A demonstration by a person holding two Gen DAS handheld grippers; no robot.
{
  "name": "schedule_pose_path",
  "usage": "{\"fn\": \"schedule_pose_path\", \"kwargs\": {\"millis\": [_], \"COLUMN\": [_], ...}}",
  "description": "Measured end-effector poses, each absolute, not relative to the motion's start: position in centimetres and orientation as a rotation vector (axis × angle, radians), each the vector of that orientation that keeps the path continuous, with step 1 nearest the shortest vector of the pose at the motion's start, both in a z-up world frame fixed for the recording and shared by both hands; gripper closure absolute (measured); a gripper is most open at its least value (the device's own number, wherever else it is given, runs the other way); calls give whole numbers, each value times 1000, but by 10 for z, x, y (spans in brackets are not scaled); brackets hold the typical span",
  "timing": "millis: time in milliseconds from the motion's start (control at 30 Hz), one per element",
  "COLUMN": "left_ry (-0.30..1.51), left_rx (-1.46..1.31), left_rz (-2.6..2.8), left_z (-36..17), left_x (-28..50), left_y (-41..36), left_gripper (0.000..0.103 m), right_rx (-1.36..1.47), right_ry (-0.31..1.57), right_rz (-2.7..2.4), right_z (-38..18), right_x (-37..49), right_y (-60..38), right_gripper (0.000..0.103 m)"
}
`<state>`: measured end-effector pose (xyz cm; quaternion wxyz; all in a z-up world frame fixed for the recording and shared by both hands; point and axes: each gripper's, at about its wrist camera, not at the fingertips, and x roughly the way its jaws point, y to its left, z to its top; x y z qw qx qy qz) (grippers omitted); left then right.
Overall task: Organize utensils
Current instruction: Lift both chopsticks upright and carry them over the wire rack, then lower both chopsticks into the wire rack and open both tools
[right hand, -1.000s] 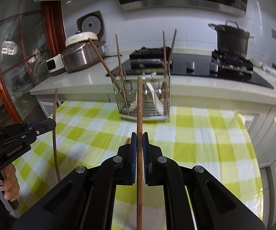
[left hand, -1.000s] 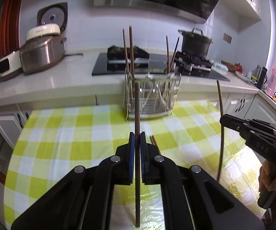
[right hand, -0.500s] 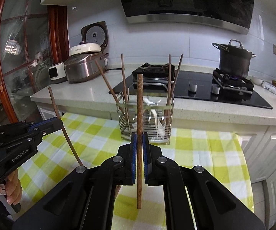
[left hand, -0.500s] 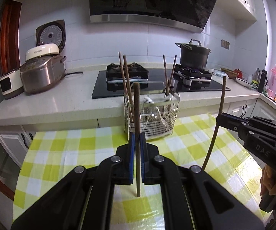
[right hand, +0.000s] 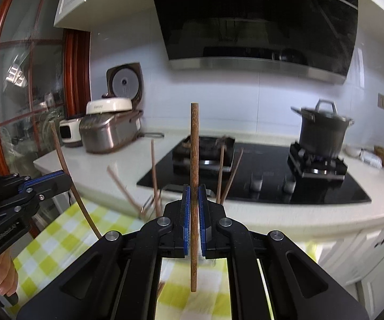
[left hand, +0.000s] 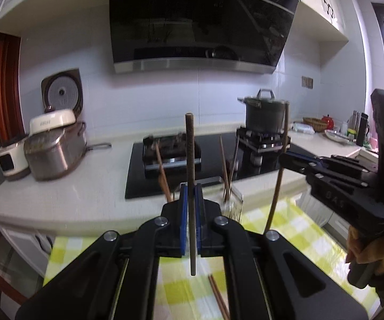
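The left tongs (left hand: 191, 218) were pressed together on a dark chopstick (left hand: 190, 160), which stood upright between the blue pads, its top rising well above them and its lower end hanging clear below. The right tongs (right hand: 194, 218) likewise pinched a brown chopstick (right hand: 194, 154), held upright, one end above the pads and the other below.

Just ahead of both tongs, and partly hidden behind their fingers, stood the wire utensil rack (left hand: 232, 202) on the tabletop (left hand: 293, 221) with its yellow-and-white check cloth. Several chopsticks (right hand: 153, 170) leaned in that rack at different angles; motion blur softened them. Below the left tongs, a pair of loose chopsticks (left hand: 217, 296) lay on the cloth.

In the left wrist view the right tongs appeared off to the right side, their chopstick slanting down toward the cloth, with the person's hand (left hand: 370, 248) around the grip. In the right wrist view the left tongs showed off to the left, their chopstick curving down toward the check cloth.

Beyond the rack ran a pale kitchen counter (left hand: 80, 186) carrying a black gas hob (right hand: 258, 176), a lidded dark pot (right hand: 322, 130) on the burner farther to the right, and a steel rice cooker (left hand: 53, 152) with its lid raised farther to the left. A dark range hood (left hand: 200, 21) hung above the hob
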<state>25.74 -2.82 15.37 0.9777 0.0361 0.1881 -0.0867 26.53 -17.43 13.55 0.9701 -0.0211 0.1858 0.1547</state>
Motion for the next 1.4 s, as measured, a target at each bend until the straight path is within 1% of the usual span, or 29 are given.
{"fn": "schedule_pose_path", "kwargs": {"millis": [200, 400, 533, 833, 967, 1100, 1133, 1167, 1200, 1233, 1267, 1333, 1400], "left_ry": [333, 313, 353, 439, 469, 473, 474, 474, 470, 464, 456, 435, 421], "left_rx": [55, -7, -77, -66, -71, -73, -74, -74, -73, -69, -67, -67, -67], "left_rz": [-177, -160, -159, -103, -100, -92, -88, -84, -79, -72, -63, -47, -45], "left_z": [198, 208, 187, 111, 96, 94, 95, 95, 96, 97, 100, 108, 117], "left_x": [295, 338, 371, 408, 411, 408, 407, 405, 402, 399, 396, 386, 376], "left_y": [-36, -31, -24, -22, -19, -14, -14, -12, -11, -11, -10, -9, -7], "left_gripper": [98, 98, 98, 98, 97, 96, 94, 89, 79, 72, 58, 56, 56], "right_rx": [-25, -5, 5, -4, 18, 26, 26, 27, 27, 30, 35, 51, 59], "right_ry": [336, 309, 318, 423, 471, 466, 463, 459, 453, 447, 440, 419, 408], "right_rz": [305, 305, 317, 365, 381, 380, 379, 378, 376, 371, 367, 361, 357], "right_z": [169, 179, 164, 96, 77, 81, 84, 86, 89, 92, 95, 101, 106], "right_x": [307, 347, 372, 409, 416, 412, 409, 407, 404, 400, 396, 382, 369], "right_y": [-179, -177, -172, -162, -166, -170, -171, -172, -174, -176, -179, -185, -189], "right_gripper": [96, 96, 96, 96, 94, 93, 92, 90, 86, 82, 74, 68, 68]}}
